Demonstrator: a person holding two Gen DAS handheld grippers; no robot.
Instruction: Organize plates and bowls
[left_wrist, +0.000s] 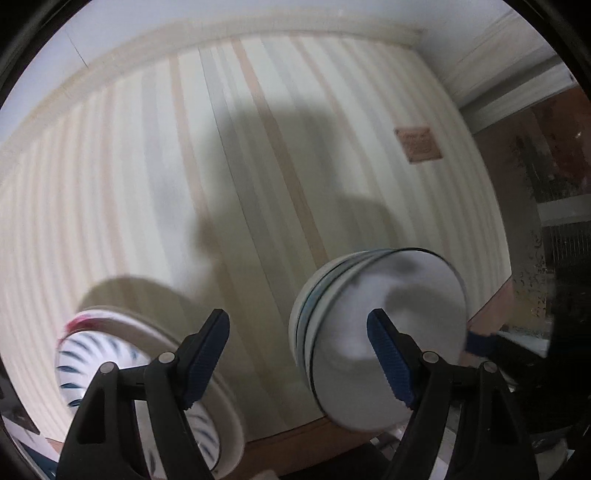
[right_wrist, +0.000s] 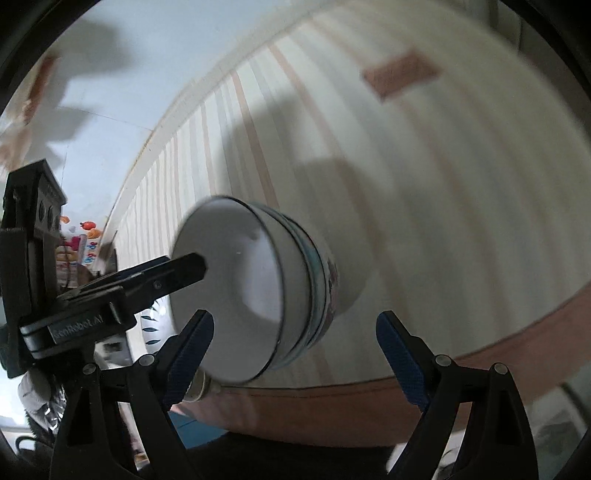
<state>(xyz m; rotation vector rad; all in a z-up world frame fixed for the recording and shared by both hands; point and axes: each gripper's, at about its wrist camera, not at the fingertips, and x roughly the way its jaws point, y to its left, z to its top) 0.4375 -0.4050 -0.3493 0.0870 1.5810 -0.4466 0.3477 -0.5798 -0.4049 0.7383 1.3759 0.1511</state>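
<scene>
A stack of white bowls with blue bands (left_wrist: 380, 332) stands on the striped tablecloth (left_wrist: 229, 177), near the table's front edge; it also shows in the right wrist view (right_wrist: 258, 288). A plate with blue leaf marks (left_wrist: 96, 358) lies to its left, partly behind my left finger. My left gripper (left_wrist: 297, 332) is open and empty, its right finger over the bowl stack's inside. My right gripper (right_wrist: 295, 332) is open and empty, just in front of the bowl stack. The left gripper's finger (right_wrist: 177, 269) shows in the right wrist view, reaching into the top bowl.
A small brown square patch (left_wrist: 419, 144) lies on the cloth beyond the bowls. The table's brown edge (right_wrist: 406, 391) runs along the near side. Dark furniture (left_wrist: 546, 229) stands at the right. Colourful items (right_wrist: 79, 240) sit far left.
</scene>
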